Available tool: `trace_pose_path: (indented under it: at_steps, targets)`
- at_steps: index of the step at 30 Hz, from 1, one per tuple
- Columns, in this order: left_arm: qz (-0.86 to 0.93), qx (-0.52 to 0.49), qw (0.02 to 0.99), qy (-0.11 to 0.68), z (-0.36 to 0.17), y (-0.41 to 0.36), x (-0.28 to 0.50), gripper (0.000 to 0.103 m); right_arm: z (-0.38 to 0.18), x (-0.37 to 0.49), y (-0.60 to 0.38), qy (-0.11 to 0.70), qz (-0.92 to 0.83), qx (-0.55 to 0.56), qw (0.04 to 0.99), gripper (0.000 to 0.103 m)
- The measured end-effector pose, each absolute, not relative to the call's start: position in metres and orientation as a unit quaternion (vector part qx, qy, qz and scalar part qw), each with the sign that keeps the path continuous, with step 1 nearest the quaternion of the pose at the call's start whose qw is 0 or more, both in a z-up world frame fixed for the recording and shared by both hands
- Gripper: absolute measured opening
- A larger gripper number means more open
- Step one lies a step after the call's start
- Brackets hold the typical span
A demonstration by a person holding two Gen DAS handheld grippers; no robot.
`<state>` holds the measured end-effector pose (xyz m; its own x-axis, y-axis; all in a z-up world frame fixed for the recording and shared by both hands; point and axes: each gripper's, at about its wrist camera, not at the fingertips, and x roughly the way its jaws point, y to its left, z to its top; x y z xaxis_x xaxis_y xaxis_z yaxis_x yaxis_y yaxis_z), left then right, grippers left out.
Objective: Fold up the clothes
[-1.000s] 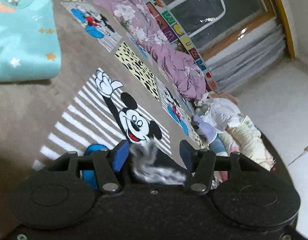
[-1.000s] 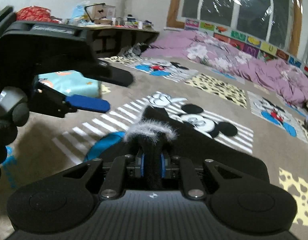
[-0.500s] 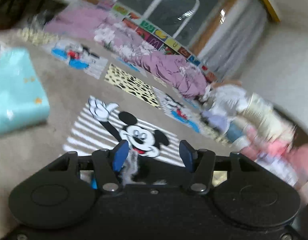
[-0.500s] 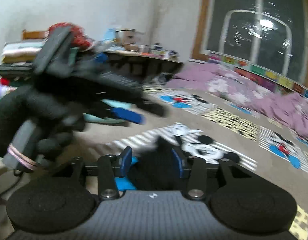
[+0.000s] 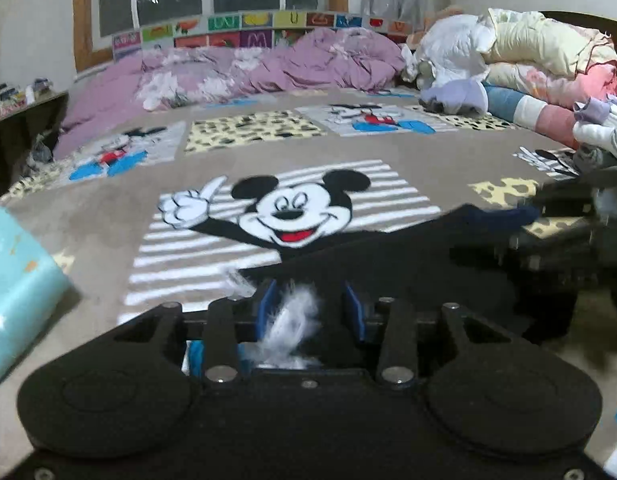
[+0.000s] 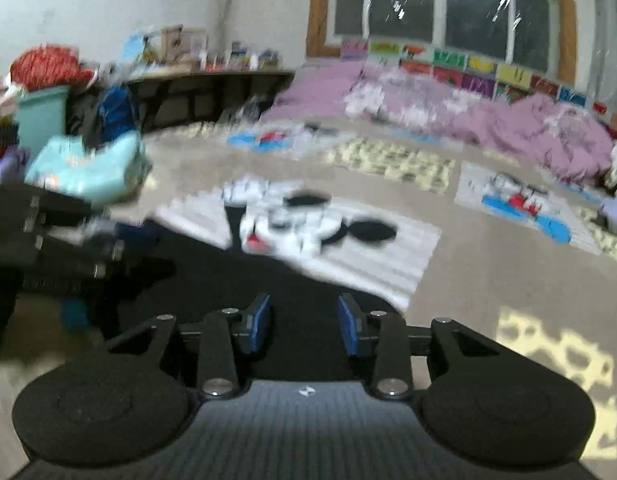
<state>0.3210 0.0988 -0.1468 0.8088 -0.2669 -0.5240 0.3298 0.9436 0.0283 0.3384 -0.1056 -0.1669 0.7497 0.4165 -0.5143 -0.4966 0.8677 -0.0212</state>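
Note:
A black garment (image 5: pixel 408 264) with a white fur trim (image 5: pixel 292 320) lies on the Mickey Mouse blanket (image 5: pixel 292 216). My left gripper (image 5: pixel 310 308) is open above it, and the fur trim shows between its blue pads. My right gripper (image 6: pixel 304 320) is open and empty above the same black garment (image 6: pixel 228 272). The right gripper shows blurred at the right edge of the left wrist view (image 5: pixel 568 240). The left gripper shows dark at the left of the right wrist view (image 6: pixel 48 240).
A folded light-blue garment (image 5: pixel 16 288) lies at the left, and shows in the right wrist view (image 6: pixel 88 168). A purple duvet (image 5: pixel 248 68) lies along the back under the window. A pile of clothes and quilts (image 5: pixel 528 64) sits at the right. A cluttered shelf (image 6: pixel 208 76) stands far left.
My right gripper has opened and let go of the black garment. My left gripper has swung round to face the window. Both views are blurred by motion.

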Motion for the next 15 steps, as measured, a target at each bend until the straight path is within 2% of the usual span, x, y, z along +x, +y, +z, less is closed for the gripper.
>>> trace_pose_path:
  at_steps: [4, 9, 15]
  targets:
    - [-0.164, 0.050, 0.948, 0.268, -0.156, 0.106, 0.325, 0.037, -0.178, 0.339, -0.114, 0.258, 0.258, -0.053, 0.929, 0.037]
    - [-0.156, 0.088, 0.950, 0.257, -0.160, 0.095, 0.320, 0.036, -0.182, 0.345, -0.115, 0.272, 0.265, -0.046, 0.924, 0.037]
    - [-0.133, 0.093, 0.952, 0.261, -0.149, 0.086, 0.307, 0.039, -0.166, 0.336, -0.118, 0.297, 0.241, -0.029, 0.923, 0.039]
